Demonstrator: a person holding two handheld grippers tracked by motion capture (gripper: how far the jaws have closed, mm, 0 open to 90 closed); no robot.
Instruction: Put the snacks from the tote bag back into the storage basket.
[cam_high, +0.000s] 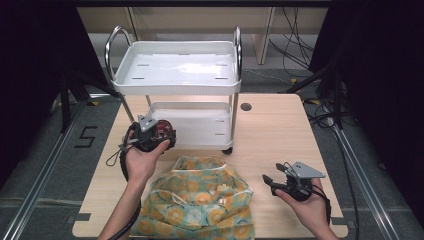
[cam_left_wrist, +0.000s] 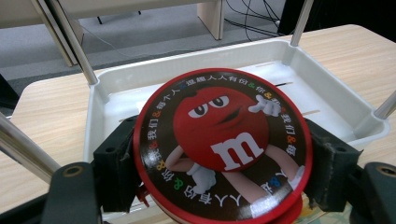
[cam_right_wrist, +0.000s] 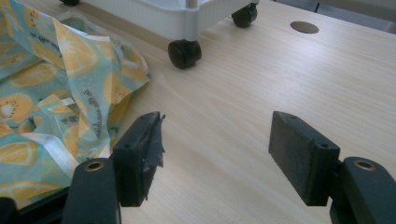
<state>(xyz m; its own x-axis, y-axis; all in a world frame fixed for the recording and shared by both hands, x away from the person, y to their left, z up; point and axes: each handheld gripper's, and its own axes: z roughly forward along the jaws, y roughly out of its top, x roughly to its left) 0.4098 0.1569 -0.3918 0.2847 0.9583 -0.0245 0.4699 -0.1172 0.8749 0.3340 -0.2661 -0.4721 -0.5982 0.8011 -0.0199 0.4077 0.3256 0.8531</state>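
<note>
High view: the left gripper (cam_high: 156, 134), left of centre in the frame, is clamped on a round red tin (cam_high: 162, 130) and holds it at the front edge of the lower tray (cam_high: 200, 131) of a white two-tier cart (cam_high: 180, 75) standing on the table (cam_high: 280, 135). A lemon-print fabric bag (cam_high: 197, 200) lies at lower centre; the right gripper (cam_high: 274, 181), lower right, hovers with jaws apart and empty, just beside the bag. Left gripper view: the tin (cam_left_wrist: 219, 144), lid printed with a red cartoon candy figure, sits squarely between both pads, tilted toward the camera, with the lower tray (cam_left_wrist: 327, 93) directly behind it. Right gripper view: the jaws stand wide apart over bare table (cam_right_wrist: 261, 93), the bag (cam_right_wrist: 60, 84) at left, a cart caster (cam_right_wrist: 184, 52) above. Judgement: the step appears to be placing the tin on the lower tray; it should be levelled, carried past the rim, clear of the chrome posts, and set flat before release.
</note>
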